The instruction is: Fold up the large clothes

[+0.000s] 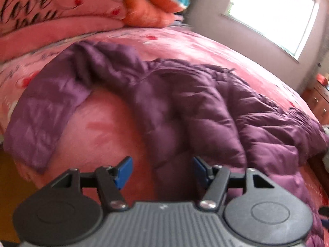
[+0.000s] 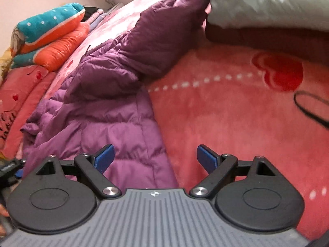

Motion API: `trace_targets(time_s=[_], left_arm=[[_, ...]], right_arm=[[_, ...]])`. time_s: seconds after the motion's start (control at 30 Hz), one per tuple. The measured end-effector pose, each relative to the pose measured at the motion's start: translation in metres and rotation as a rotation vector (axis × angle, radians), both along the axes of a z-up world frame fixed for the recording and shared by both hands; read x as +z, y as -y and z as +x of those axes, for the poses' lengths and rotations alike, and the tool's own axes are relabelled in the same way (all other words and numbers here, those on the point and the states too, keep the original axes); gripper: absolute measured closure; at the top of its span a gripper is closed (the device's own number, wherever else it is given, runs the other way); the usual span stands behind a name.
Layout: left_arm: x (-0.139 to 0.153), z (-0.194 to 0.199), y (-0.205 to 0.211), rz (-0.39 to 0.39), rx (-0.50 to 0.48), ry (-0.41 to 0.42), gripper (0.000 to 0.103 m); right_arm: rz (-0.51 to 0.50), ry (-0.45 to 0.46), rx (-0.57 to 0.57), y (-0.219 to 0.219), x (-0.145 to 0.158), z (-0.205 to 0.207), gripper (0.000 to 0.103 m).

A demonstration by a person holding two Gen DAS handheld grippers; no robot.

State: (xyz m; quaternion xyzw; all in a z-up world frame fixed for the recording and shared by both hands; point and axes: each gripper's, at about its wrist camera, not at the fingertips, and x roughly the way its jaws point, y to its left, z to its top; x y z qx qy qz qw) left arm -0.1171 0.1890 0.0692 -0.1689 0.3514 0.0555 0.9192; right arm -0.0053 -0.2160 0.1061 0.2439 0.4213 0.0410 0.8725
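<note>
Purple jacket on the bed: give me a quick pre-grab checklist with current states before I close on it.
1. Left gripper jaws open, nothing between them: ok.
2. Right gripper jaws open, nothing between them: ok.
3. Purple jacket spread flat: not ok, it lies bunched and wrinkled.
4. Sleeve free to grab: ok, it lies alone on the pink bedspread.
5. Grey quilt clear of the jacket: cannot tell, they meet at the far end.
6. Black cord away from the jacket: ok.
</note>
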Motion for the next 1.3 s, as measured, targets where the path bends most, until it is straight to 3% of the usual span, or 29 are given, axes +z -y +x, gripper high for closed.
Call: trace_targets(time_s=[0.1, 0.27, 0.4, 0.5, 0.57, 0.63, 0.73, 0.93, 1.13, 1.3], left_arm=[[-0.012, -0.002, -0.005, -0.034, 0.035, -0.028, 0.039], [-0.023, -0.004, 0.002, -0.074, 0.023, -0.033, 0.039], [-0.025, -0.004, 0.005, -0.11, 0.019, -0.019, 0.039], [-0.022, -0.003, 0.011, -0.141, -0.006, -0.002, 0.039], [-0.018, -0.002, 0.016, -0.15, -0.023, 0.015, 0.039], [-0.013, -0.002, 0.02, -0.156, -0.039, 0.033, 0.039], [-0.008, -0.003, 0.021, -0.169, -0.068, 0.061, 0.037], [-0.007, -0.007, 0.02, -0.157, -0.128, 0.098, 0.023], [-0.016, -0.01, 0.025, -0.136, -0.164, 0.065, 0.022], [-0.03, -0.009, 0.029, -0.151, -0.162, -0.001, 0.021]], right_arm=[[0.08, -0.034, 0.049, -0.005, -0.009, -0.009, 0.0], [0.01, -0.021, 0.159, -0.032, -0.007, -0.014, 0.0], [0.0, -0.002, 0.182, -0.041, -0.008, -0.016, 0.002], [-0.02, 0.051, 0.192, -0.046, -0.001, -0.025, 0.032], [-0.074, 0.116, 0.202, -0.052, 0.01, -0.032, 0.058], [-0.106, 0.186, 0.196, -0.051, 0.021, -0.038, 0.067], [-0.1, 0.268, 0.115, -0.034, 0.035, -0.042, 0.078], [0.038, 0.301, -0.118, 0.026, 0.035, -0.043, 0.08], [-0.045, 0.353, -0.225, 0.05, 0.045, -0.052, 0.087], [0.037, 0.326, -0.325, 0.069, 0.038, -0.061, 0.086]])
